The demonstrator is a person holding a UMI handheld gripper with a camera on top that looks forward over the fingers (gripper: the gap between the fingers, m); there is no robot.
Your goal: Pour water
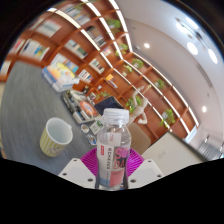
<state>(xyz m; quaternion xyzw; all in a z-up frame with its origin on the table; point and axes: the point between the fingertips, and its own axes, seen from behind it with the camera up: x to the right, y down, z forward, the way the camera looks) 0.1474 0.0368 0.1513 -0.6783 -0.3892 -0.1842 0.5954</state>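
A clear plastic water bottle (113,148) with a white cap and a pink-and-white label stands upright between my fingers. My gripper (112,165) is shut on the bottle, both magenta pads (91,158) pressing its sides. The bottle is lifted, tilted with the whole view. A pale yellow cup (55,137) stands on the white table (160,150) to the left of the bottle and a little beyond the fingers, its mouth open upward. Whether the cup holds water is hidden.
Beyond the table lies a grey carpeted floor with chairs and small tables (100,100). Long wooden bookshelves (90,40) run along the far wall under ceiling lights.
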